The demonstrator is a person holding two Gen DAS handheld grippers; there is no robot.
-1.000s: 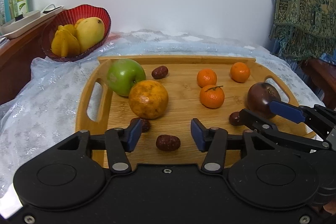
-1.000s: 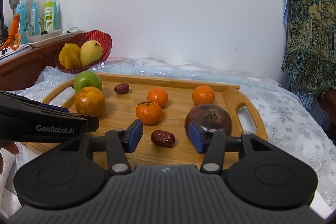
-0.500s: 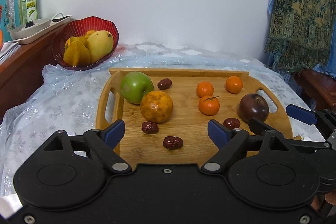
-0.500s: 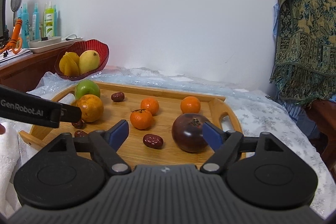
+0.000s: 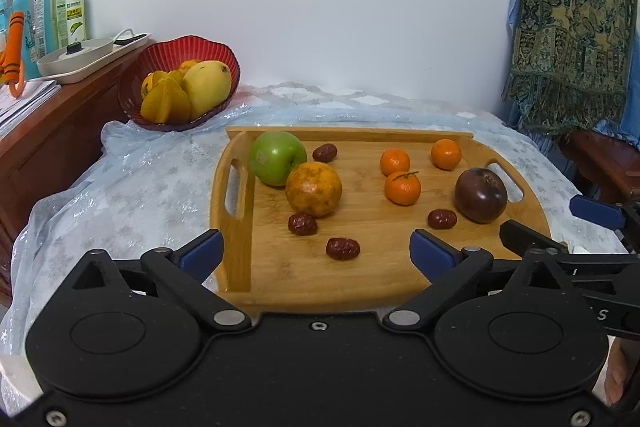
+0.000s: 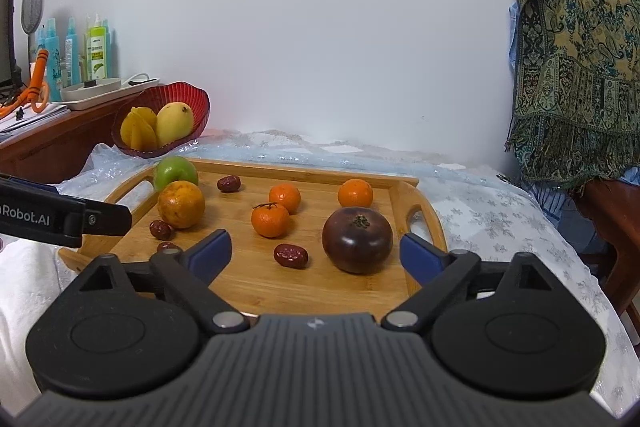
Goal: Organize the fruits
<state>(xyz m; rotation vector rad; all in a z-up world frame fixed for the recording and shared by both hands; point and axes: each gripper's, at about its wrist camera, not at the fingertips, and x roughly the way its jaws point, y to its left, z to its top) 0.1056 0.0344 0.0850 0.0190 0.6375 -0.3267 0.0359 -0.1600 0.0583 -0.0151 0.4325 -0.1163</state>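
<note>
A wooden tray (image 5: 400,279) (image 6: 256,291) holds a green apple (image 5: 276,157) (image 6: 175,171), a large orange (image 5: 314,189) (image 6: 181,204), three small mandarins (image 5: 402,187) (image 6: 270,219), a dark purple fruit (image 5: 481,195) (image 6: 357,245) and several red dates (image 5: 342,248) (image 6: 291,255). My left gripper (image 5: 316,253) is open and empty at the tray's near edge. My right gripper (image 6: 316,253) is open and empty, just short of the purple fruit. A red bowl (image 5: 136,87) (image 6: 200,103) holds a mango and starfruit.
The tray lies on a pale blue cloth (image 5: 132,187) (image 6: 500,219). A wooden side cabinet (image 5: 48,131) at the left carries bottles and a white tray. A patterned shawl (image 5: 572,27) (image 6: 576,67) hangs at the right.
Both grippers have opened wide and pulled back from the tray, so the fruits look smaller and farther. No fruit has moved.
</note>
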